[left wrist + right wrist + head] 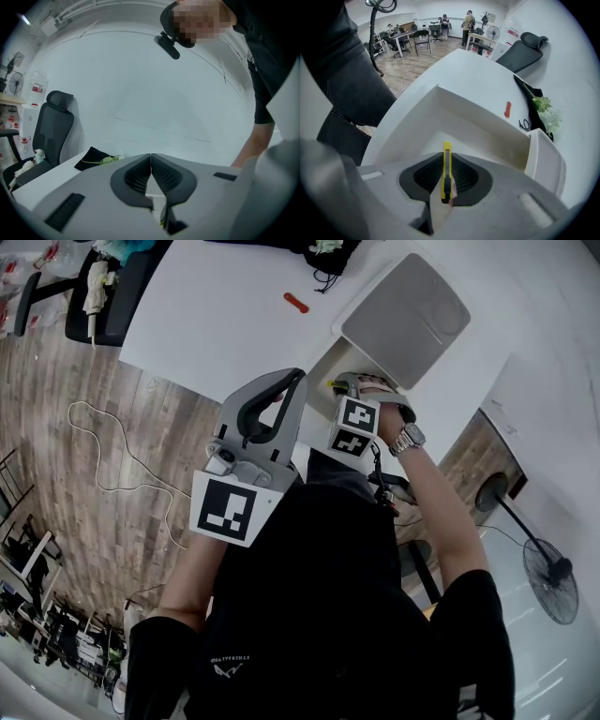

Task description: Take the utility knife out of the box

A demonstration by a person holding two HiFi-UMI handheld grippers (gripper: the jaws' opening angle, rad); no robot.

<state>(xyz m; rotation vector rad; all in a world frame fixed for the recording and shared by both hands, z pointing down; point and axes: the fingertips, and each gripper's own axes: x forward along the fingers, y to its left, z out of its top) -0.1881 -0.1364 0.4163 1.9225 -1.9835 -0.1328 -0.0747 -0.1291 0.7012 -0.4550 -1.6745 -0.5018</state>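
Note:
A yellow utility knife (446, 171) stands clamped between the black pads of my right gripper (447, 174), its tip pointing over the open white box (454, 123). In the head view the right gripper (343, 388) hangs at the box's (323, 369) opening near the table's front edge, and a yellow tip of the knife (331, 384) peeks out beside it. The box's grey lid (405, 307) lies flipped back. My left gripper (286, 390) is raised in front of the person's chest, shut with nothing in it; in its own view the left gripper (151, 174) has its pads touching.
On the white table (216, 306) lie a small red item (295, 302) and a black cloth (328, 253) with green-white flowers (547, 112). A black office chair (112, 282) stands at the table's left end. A cable (112, 456) runs over the wooden floor; a fan (551, 577) stands at right.

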